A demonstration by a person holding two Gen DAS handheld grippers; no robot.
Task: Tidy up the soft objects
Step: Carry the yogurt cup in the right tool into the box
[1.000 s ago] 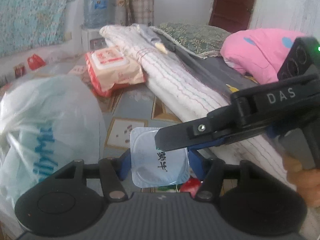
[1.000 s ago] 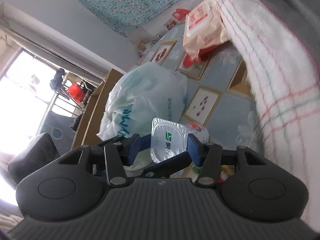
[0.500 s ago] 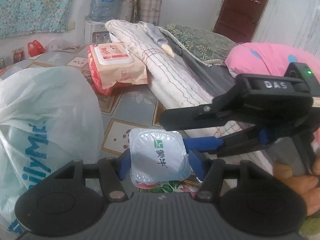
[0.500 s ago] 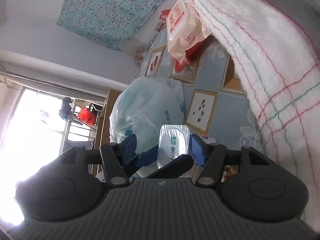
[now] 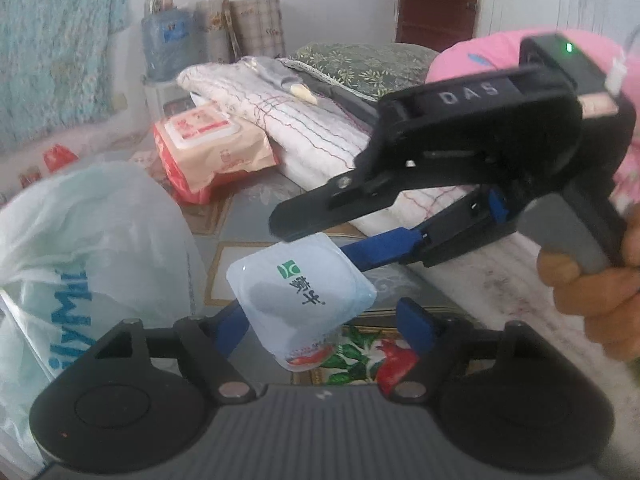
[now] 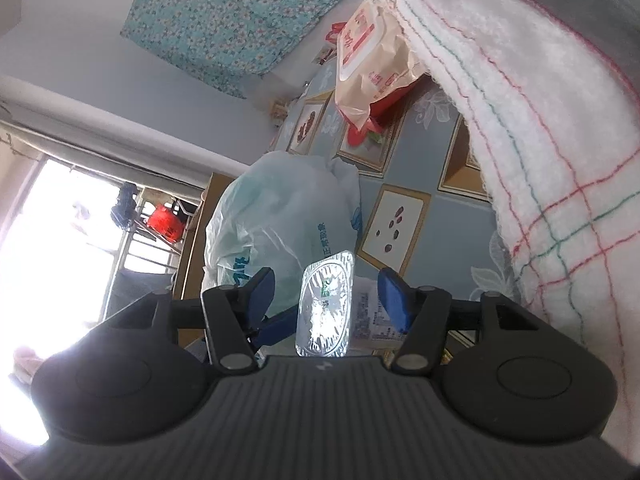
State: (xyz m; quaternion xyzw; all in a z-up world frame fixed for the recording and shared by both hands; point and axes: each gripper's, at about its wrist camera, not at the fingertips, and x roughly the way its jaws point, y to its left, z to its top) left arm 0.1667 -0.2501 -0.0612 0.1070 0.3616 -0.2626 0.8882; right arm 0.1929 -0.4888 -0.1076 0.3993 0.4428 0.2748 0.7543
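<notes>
A small yogurt cup (image 5: pixel 300 284) with a foil lid hangs tilted in the air above the patterned bed sheet (image 5: pixel 256 204). It sits between the blue fingers of my left gripper (image 5: pixel 324 330), whose jaws are opening. The right one stands apart from the cup. My right gripper (image 5: pixel 316 240) reaches in from the right, held by a hand (image 5: pixel 592 292). Its jaws are closing on the cup, one finger over the lid, the other behind the base. In the right wrist view the cup (image 6: pixel 326 312) is between the right gripper (image 6: pixel 326 292) fingers.
A full white plastic bag (image 5: pixel 80 248) bulges at the left. A pack of wet wipes (image 5: pixel 208 148) leans on a folded white striped blanket (image 5: pixel 312 128). Behind lie a green patterned pillow (image 5: pixel 360 64) and a pink pillow (image 5: pixel 480 48).
My left gripper's fingers have spread away from the cup, which has tipped clockwise. The right gripper has come in over the cup's lid and stays around it.
</notes>
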